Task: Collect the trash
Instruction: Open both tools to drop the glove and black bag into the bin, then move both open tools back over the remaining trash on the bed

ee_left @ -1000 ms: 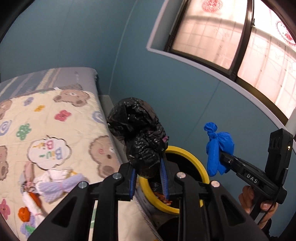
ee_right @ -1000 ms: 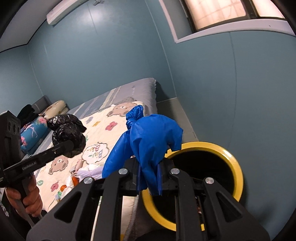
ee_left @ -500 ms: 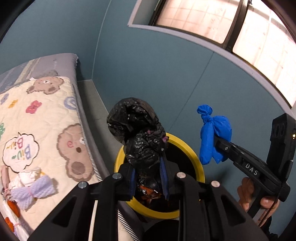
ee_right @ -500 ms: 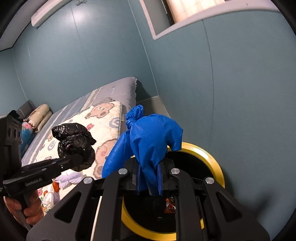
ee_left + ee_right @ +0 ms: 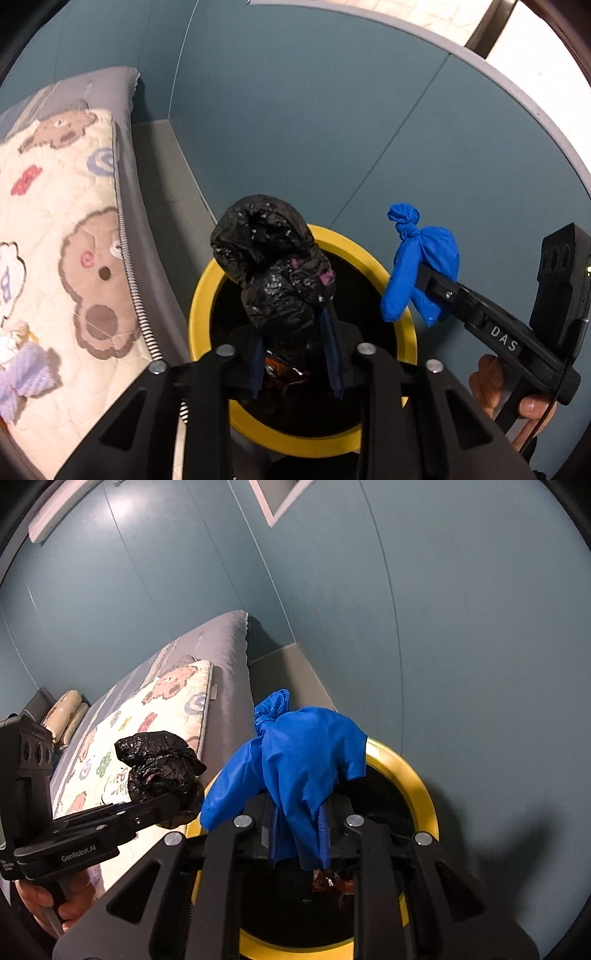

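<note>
My left gripper is shut on a knotted black trash bag and holds it over the mouth of a yellow-rimmed black bin. My right gripper is shut on a knotted blue trash bag and holds it over the same bin. The blue bag and right gripper show at the right of the left wrist view. The black bag shows at the left of the right wrist view. Orange-brown trash lies inside the bin.
A bed with a cartoon bear quilt stands to the left of the bin. A teal wall rises right behind the bin. A narrow strip of grey floor runs between bed and wall. A lilac toy lies on the quilt.
Both grippers have moved forward and tilted down with their bags. The bin has come from partly hidden to lying directly under both bags.
</note>
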A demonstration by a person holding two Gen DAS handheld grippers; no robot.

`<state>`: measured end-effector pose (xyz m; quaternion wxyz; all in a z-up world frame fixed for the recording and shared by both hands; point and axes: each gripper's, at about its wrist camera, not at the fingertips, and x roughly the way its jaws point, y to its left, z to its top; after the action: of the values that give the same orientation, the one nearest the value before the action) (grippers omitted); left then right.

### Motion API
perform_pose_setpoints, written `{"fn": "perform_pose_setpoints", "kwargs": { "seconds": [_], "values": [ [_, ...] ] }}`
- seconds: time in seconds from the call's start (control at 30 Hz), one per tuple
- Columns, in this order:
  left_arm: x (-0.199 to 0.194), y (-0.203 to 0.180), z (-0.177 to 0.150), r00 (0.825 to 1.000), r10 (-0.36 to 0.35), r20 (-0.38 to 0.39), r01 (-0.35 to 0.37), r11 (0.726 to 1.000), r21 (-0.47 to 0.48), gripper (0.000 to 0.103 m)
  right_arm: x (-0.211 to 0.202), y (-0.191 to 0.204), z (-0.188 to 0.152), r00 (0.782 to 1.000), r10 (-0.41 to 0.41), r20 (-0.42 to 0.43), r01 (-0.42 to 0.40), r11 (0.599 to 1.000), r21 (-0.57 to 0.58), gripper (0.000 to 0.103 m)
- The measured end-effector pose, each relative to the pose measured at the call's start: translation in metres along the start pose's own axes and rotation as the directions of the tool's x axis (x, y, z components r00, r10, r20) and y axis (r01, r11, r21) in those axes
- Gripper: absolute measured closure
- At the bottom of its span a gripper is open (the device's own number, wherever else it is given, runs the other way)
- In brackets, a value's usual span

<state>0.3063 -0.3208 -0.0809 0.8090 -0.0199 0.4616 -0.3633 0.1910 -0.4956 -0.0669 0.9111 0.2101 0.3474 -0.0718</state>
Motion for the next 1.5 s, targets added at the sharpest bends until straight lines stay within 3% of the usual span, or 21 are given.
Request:
{"fn": "perform_pose_setpoints", "kwargs": {
  "seconds": [0.07,0.2,0.27,0.53,0.87,1.03,1.37,1.5],
  "values": [
    [0.005,0.003,0.001,1.000,-0.003,-0.007,0.002,1.000,-0.017,0.061,0.003,-0.003,-0.002,1.000,-0.007,-0.009,0.007,1.000,0.003,0.083],
    [0.010,0.009,0.000,1.000,-0.012,-0.011,0.011,0.999,-0.046,0.051,0.005,-0.005,-0.003,1.000,-0.017,-0.013,0.017,1.000,0.013,0.073],
    [0.010,0.010,0.000,1.000,-0.010,-0.005,0.010,0.999,-0.051,0.041,0.006,-0.006,-0.004,1.000,-0.022,-0.014,0.022,1.000,0.020,0.070],
    [-0.006,0.019,-0.007,0.999,0.026,0.031,-0.024,0.997,-0.067,0.026,-0.001,-0.003,-0.008,1.000,-0.026,0.001,0.026,0.999,0.038,0.049],
    [-0.052,0.043,-0.024,0.988,0.117,0.103,-0.106,0.989,-0.101,0.015,-0.002,0.013,-0.017,1.000,0.002,-0.025,-0.002,0.999,0.037,0.034],
    [-0.091,0.059,-0.036,0.973,0.168,0.160,-0.148,0.981,-0.127,0.011,-0.015,0.041,-0.017,0.999,0.036,0.005,-0.036,0.999,-0.009,0.026],
    [-0.168,0.089,-0.064,0.929,0.281,0.242,-0.248,0.956,-0.159,0.008,-0.034,0.105,-0.013,0.992,0.122,0.034,-0.118,0.988,-0.099,0.022],
    [-0.203,0.108,-0.078,0.902,0.337,0.270,-0.294,0.937,-0.188,0.008,-0.043,0.132,-0.015,0.986,0.161,0.036,-0.155,0.977,-0.145,0.022]
  ]
}}
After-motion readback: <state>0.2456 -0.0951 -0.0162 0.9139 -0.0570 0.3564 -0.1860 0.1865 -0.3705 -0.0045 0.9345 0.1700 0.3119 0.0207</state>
